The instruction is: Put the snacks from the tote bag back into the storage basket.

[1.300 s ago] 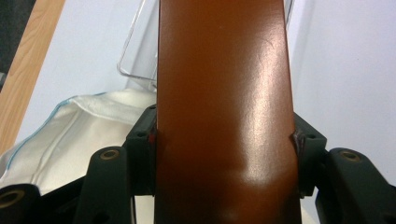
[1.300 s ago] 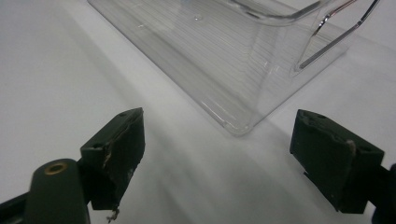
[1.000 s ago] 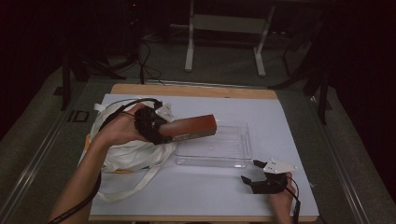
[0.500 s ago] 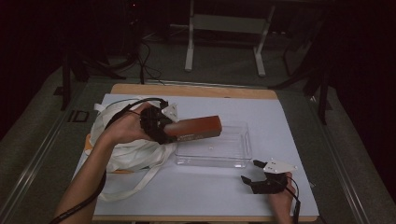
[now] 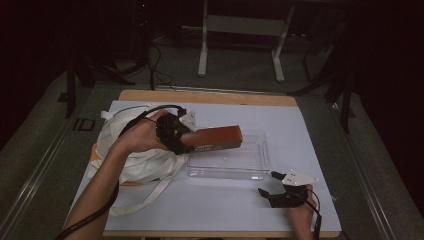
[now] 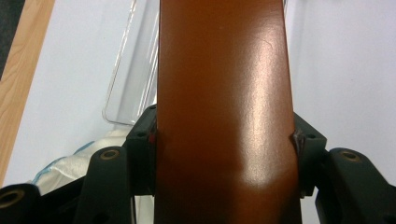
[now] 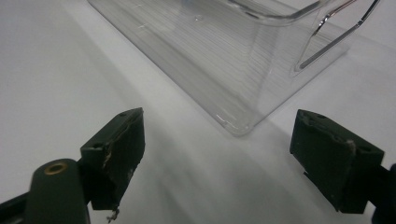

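Item: long reddish-brown rectangular box, smooth with a satin sheen, flat faces and squared edges; a lighter printed panel runs along the side seen in the high view. It is pinched near one end between the black padded jaws of the left claw, the pads pressing on both long faces as the left gripper view confirms; the box projects straight out past the jaw tips and is held in the air, roughly level, its free end over the near-left part of the tray. Clear rigid plastic tray, rectangular, rounded corners, glossy see-through walls with fine ribbing and a cut-out handle slot at one end; it sits on the bench just below and beyond the left claw. White crumpled cloth bag with long flat straps, soft and wrinkled, lying under and behind the left claw and the forearm that carries it. Pale matte sheet covering the bench, with a light wooden edge showing at the far side. Right claw, black with a pale three-cornered plate on top, resting low on the sheet, jaws spread wide with nothing between them; a corner of the tray lies just ahead of its tips.
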Tool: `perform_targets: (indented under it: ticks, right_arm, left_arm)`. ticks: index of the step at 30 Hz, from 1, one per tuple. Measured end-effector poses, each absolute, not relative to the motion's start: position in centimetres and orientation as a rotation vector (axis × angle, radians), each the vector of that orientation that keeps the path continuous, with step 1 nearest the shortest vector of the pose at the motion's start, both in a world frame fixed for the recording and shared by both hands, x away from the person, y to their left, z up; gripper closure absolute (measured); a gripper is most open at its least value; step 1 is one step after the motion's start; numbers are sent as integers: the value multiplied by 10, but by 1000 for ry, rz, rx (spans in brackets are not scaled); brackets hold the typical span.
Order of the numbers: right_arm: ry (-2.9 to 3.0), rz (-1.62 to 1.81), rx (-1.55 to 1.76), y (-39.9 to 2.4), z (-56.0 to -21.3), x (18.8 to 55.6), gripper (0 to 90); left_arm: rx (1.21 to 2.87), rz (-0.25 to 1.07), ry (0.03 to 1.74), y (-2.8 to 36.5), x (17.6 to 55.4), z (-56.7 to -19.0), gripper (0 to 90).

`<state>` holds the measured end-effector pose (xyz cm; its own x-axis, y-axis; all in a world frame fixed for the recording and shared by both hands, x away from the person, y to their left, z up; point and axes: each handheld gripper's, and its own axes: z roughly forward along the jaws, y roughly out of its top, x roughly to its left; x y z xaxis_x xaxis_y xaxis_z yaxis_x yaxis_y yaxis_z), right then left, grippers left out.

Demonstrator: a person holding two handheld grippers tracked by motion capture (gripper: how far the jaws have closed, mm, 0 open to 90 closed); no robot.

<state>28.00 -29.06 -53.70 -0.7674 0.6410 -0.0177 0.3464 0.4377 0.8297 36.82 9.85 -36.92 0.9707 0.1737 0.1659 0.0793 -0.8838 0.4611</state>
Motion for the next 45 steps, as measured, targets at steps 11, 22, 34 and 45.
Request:
perform_targets:
  ticks: [11, 22, 34, 45]
  right_arm:
    - [2367, 1250, 847, -291, -537, 280, 179]
    - [2369, 1249, 847, -290, -537, 280, 179]
    - [2368, 1250, 848, -290, -537, 280, 179]
    - [2368, 1251, 850, -291, -537, 280, 179]
  left_arm:
    - [2657, 267, 150, 91, 371, -371, 434]
    - [2660, 267, 103, 84, 371, -377, 434]
    - [2664, 258, 61, 78, 374, -383, 434]
    - [2662, 247, 35, 76, 375, -385, 433]
